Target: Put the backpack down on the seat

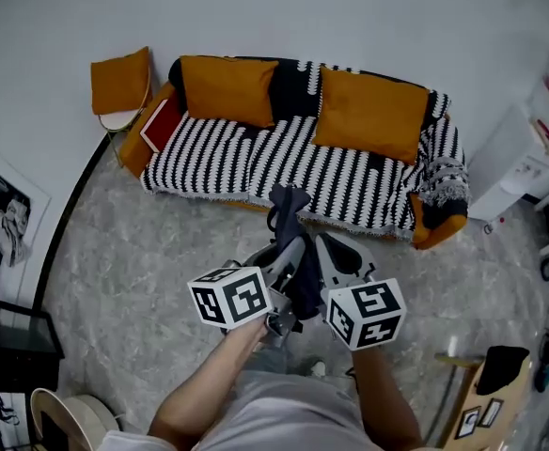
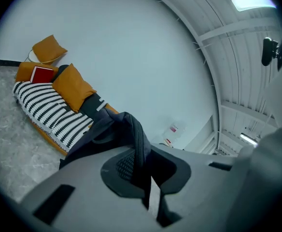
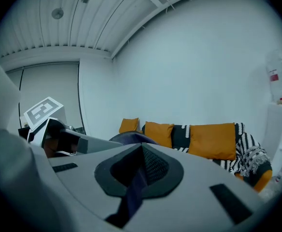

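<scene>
A dark navy backpack (image 1: 291, 216) hangs over the grey floor just in front of the sofa (image 1: 256, 158), which has a black-and-white striped cover and orange cushions. Both grippers hold it up side by side. In the head view my left gripper (image 1: 288, 256) grips it from the left and my right gripper (image 1: 327, 256) from the right. The left gripper view shows my left gripper (image 2: 148, 178) shut on a dark backpack strap (image 2: 140, 144). The right gripper view shows my right gripper (image 3: 133, 182) shut on another dark strap (image 3: 137, 178), with the bag's top (image 3: 131, 138) just beyond.
A red book (image 1: 162, 125) lies at the sofa's left end. Left of it, an orange cushion (image 1: 121, 81) rests on a small stand. A white cabinet (image 1: 524, 158) is right of the sofa, with a wooden table (image 1: 486, 393) at lower right. A framed picture (image 1: 2, 209) leans at far left.
</scene>
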Action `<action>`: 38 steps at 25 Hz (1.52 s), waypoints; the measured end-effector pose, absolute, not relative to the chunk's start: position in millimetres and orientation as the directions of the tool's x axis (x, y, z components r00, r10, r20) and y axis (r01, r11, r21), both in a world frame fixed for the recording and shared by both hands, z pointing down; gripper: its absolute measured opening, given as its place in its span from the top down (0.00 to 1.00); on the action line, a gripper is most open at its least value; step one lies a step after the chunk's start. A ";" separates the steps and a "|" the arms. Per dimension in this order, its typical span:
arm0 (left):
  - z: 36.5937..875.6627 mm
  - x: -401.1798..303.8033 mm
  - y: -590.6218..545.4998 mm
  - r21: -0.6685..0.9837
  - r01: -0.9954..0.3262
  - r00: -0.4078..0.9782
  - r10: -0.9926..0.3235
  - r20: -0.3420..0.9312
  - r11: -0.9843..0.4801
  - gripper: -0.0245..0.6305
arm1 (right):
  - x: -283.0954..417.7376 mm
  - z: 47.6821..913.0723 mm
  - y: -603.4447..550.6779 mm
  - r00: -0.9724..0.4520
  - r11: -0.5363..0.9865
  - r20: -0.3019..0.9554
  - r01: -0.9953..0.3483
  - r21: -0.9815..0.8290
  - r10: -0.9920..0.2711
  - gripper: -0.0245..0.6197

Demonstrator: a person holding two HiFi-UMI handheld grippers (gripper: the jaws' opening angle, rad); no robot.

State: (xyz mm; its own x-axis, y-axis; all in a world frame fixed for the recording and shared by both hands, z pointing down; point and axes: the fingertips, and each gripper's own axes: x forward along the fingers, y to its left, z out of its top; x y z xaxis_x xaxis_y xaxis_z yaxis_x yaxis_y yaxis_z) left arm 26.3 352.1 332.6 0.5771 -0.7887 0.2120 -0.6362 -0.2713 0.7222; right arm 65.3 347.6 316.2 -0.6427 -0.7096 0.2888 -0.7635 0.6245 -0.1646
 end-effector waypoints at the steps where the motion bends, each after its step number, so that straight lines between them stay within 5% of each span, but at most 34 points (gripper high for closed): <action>1: 332.8 21.3 344.8 0.722 -0.633 0.584 -0.784 0.211 -0.278 0.94 | 59.3 316.9 339.8 -0.638 0.619 0.291 -0.767 -0.167 -0.713 0.96; 20: 321.5 -69.6 254.1 0.731 -0.578 0.667 -0.727 0.165 -0.364 0.94 | -42.2 315.7 254.2 -0.589 0.584 0.329 -0.802 -0.126 -0.738 0.96; 38: 339.3 -88.1 167.0 0.713 -0.620 0.635 -0.744 0.208 -0.329 0.94 | -54.9 339.1 163.9 -0.614 0.595 0.324 -0.786 -0.169 -0.720 0.96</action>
